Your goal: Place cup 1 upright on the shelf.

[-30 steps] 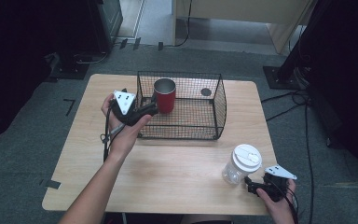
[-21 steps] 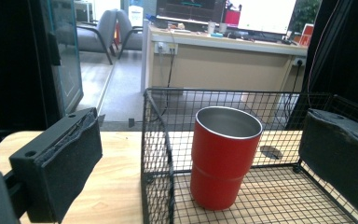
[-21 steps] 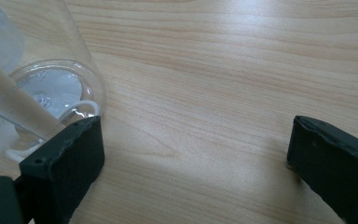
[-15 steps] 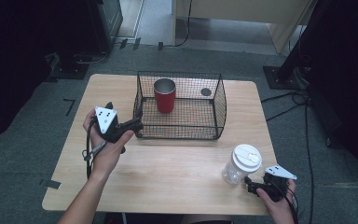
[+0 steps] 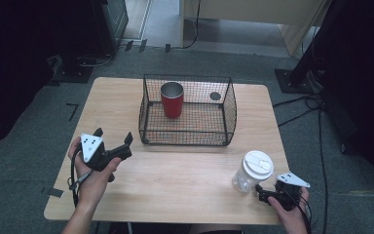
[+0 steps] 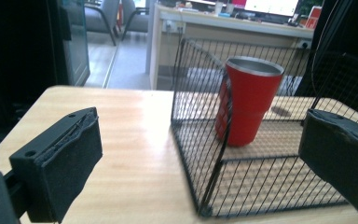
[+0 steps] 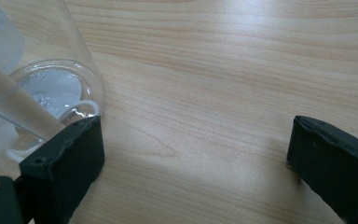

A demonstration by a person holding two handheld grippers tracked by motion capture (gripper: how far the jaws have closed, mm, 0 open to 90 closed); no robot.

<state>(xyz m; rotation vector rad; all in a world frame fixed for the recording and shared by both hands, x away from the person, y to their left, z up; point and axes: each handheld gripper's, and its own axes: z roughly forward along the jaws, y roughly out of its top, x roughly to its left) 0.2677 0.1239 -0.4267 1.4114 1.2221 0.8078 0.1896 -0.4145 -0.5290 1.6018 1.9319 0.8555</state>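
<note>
Left tool (image 5: 113, 144) is spread wide with nothing in it, held low over the tabletop (image 5: 175, 185) just outside the wire basket (image 5: 187, 141). It points at the red cup (image 5: 172, 99), which stands upright inside the basket near the back left. I think the cup has been set there to stay. Right tool (image 5: 268, 195) is spread too, resting near the clear jar (image 5: 253, 170) with the white lid, maybe ready to take it.
</note>
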